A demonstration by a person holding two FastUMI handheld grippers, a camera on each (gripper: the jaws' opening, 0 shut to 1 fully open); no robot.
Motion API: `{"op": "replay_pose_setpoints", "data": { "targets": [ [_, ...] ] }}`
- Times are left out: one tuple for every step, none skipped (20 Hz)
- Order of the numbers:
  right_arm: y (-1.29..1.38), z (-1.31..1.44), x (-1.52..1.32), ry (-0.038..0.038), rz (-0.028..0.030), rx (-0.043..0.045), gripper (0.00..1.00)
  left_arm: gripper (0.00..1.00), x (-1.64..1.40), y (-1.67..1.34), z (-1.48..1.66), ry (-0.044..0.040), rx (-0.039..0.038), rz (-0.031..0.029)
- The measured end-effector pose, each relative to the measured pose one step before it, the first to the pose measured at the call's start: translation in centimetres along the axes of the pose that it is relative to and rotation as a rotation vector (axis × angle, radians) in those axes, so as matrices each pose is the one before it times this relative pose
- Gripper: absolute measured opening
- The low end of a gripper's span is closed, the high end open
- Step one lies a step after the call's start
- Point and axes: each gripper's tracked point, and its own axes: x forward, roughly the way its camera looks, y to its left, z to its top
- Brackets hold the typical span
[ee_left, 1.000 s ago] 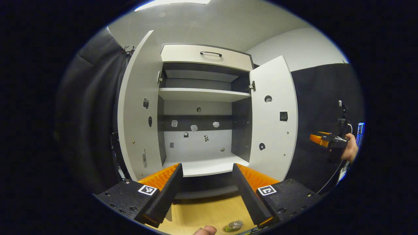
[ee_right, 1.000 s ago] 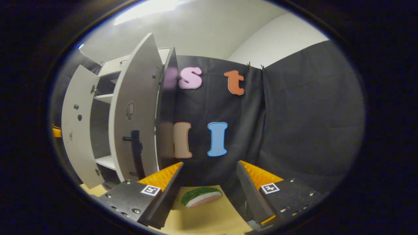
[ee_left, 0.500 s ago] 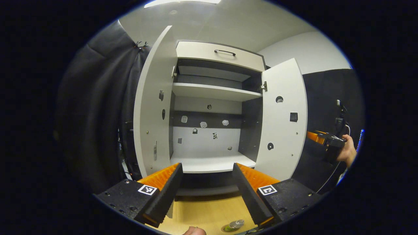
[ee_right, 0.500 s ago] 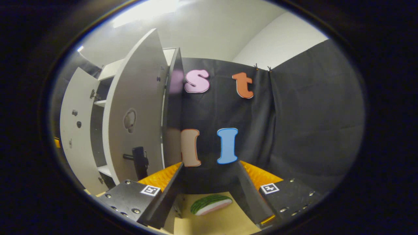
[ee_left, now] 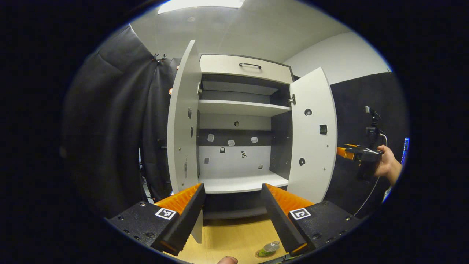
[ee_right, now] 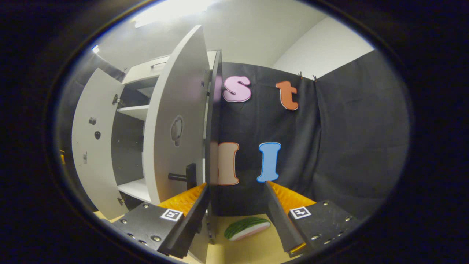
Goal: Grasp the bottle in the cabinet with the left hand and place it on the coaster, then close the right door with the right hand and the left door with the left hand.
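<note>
So we've got the cabinet dead ahead in the left gripper view, both doors swung wide, and we'll place everything off that. The left door stands almost edge-on to us, the right door angles outward, and the shelves between them are bare apart from little stickers on the back panel, too small for us to read. Our left gripper is held level in front of the cabinet's base, fingers spread apart with nothing between them. Off past the right door, a hand holds the right gripper pointing in toward that door's outer side. In the right gripper view the right gripper sits just beside that door's outer face, near its dark handle, fingers parted and gripping nothing. The bottle lies on the coaster on the wooden tabletop in front of the cabinet. A watermelon-slice toy lies on the table right of the cabinet.
</note>
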Motion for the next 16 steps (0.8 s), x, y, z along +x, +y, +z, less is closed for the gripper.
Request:
{"op": "replay_pose_setpoints", "data": {
  "targets": [
    [0.181, 0.069, 0.042, -0.00248, 0.00876, -0.00641, 0.91, 0.96, -0.120, -0.032, -0.076, 0.00350, -0.00923, -0.00069],
    [0.534, 0.136, 0.151, -0.00292, 0.00867, -0.00033, 0.87, 0.96, -0.092, -0.195, -0.204, 0.00634, -0.00640, -0.00622],
    [0.651, -0.001, -0.027, 0.00127, 0.00681, 0.00493, 0.87, 0.96, -0.029, -0.183, -0.104, 0.00560, -0.00113, -0.00354],
    [0.795, -0.090, -0.304, -0.00077, 0.00606, 0.00489, 0.88, 0.96, -0.060, -0.178, 0.047, -0.00093, 0.00219, -0.00322],
    [0.472, 0.023, -0.107, -0.00151, 0.00552, -0.00062, 0.88, 0.96, 0.046, -0.233, 0.058, -0.00289, 0.00162, -0.00598],
    [0.367, 0.030, -0.056, -0.00295, 0.00660, -0.00453, 0.88, 0.96, 0.108, -0.254, 0.050, 0.00043, -0.00110, -0.00465],
    [0.304, 0.057, -0.034, -0.00144, 0.00574, -0.00277, 0.88, 0.96, 0.085, -0.370, -0.030, 0.00078, -0.00108, -0.00677],
    [0.287, -0.032, 0.035, 0.00152, 0.00473, 0.00122, 0.91, 0.96, 0.044, -0.203, 0.088, -0.00107, -0.00283, -0.00192],
    [0.252, 0.035, 0.055, 0.00313, 0.00383, 0.00496, 0.91, 0.97, 0.069, -0.213, 0.053, -0.00051, -0.00472, -0.00360],
    [0.275, -0.087, -0.107, 0.00217, 0.00457, 0.00384, 0.91, 0.96, 0.016, -0.205, -0.041, 0.00092, -0.00377, -0.00408],
    [0.307, -0.027, 0.053, 0.00067, 0.00487, 0.00256, 0.88, 0.97, 0.036, 0.007, -0.032, 0.00004, -0.00282, 0.00094],
    [0.156, -0.003, 0.043, 0.00094, 0.00411, 0.00369, 0.91, 0.96, 0.055, 0.001, -0.064, 0.00066, -0.00135, 0.00053],
    [0.242, 0.014, 0.033, 0.00309, 0.00341, 0.00426, 0.91, 0.96, 0.104, -0.032, -0.101, 0.00389, 0.00061, -0.00130],
    [0.311, -0.099, 0.004, 0.00203, 0.00571, 0.00260, 0.91, 0.96, -0.038, 0.026, -0.241, 0.00453, 0.00381, 0.00271],
    [0.392, 0.007, 0.014, 0.00246, 0.00920, 0.00408, 0.91, 1.00, 0.111, 0.240, -0.131, 0.00307, 0.00403, 0.00476],
    [0.553, -0.081, 0.155, 0.00405, 0.01198, 0.00695, 0.91, 0.96, 0.122, 0.140, 0.004, -0.00022, 0.00220, 0.00327]
  ]
}}
